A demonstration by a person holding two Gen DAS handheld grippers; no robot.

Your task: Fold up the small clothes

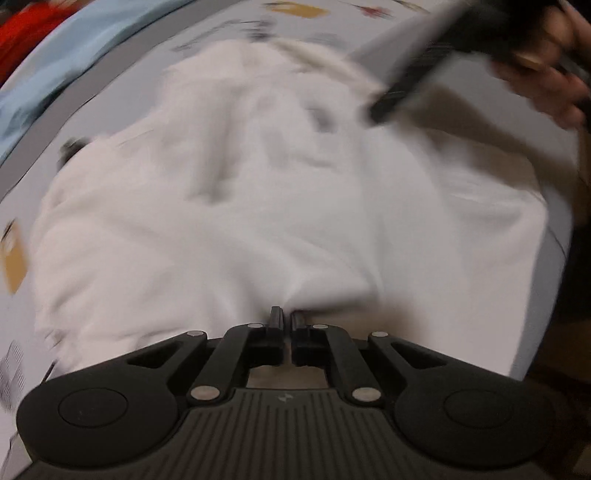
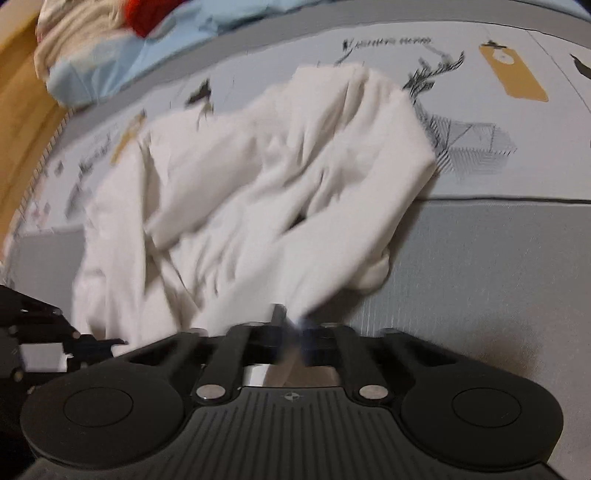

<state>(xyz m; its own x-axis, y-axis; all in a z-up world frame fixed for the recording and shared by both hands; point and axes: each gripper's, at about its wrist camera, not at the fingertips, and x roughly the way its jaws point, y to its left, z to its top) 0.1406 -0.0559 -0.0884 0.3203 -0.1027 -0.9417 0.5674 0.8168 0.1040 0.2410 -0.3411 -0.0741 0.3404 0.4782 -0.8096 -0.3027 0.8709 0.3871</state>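
Observation:
A white garment (image 1: 240,206) lies rumpled and partly spread on a printed sheet (image 1: 22,177). My left gripper (image 1: 287,314) is at the garment's near edge. Its fingers are shut, and the cloth puckers in toward their tips. At the upper right of the left wrist view, a hand (image 1: 546,81) holds my right gripper (image 1: 380,110) against the garment's far side. In the right wrist view the white garment (image 2: 258,177) bunches down to my right gripper (image 2: 290,314), which is shut on a blurred corner of it. Part of the left gripper shows at the lower left there.
The printed sheet (image 2: 498,122) has a plain grey band (image 2: 480,258) along its near side. Light blue bedding (image 2: 110,62) lies beyond it, with a red cloth (image 2: 147,14) and a cream cloth (image 2: 74,33). A wooden floor (image 2: 22,110) shows at the left edge.

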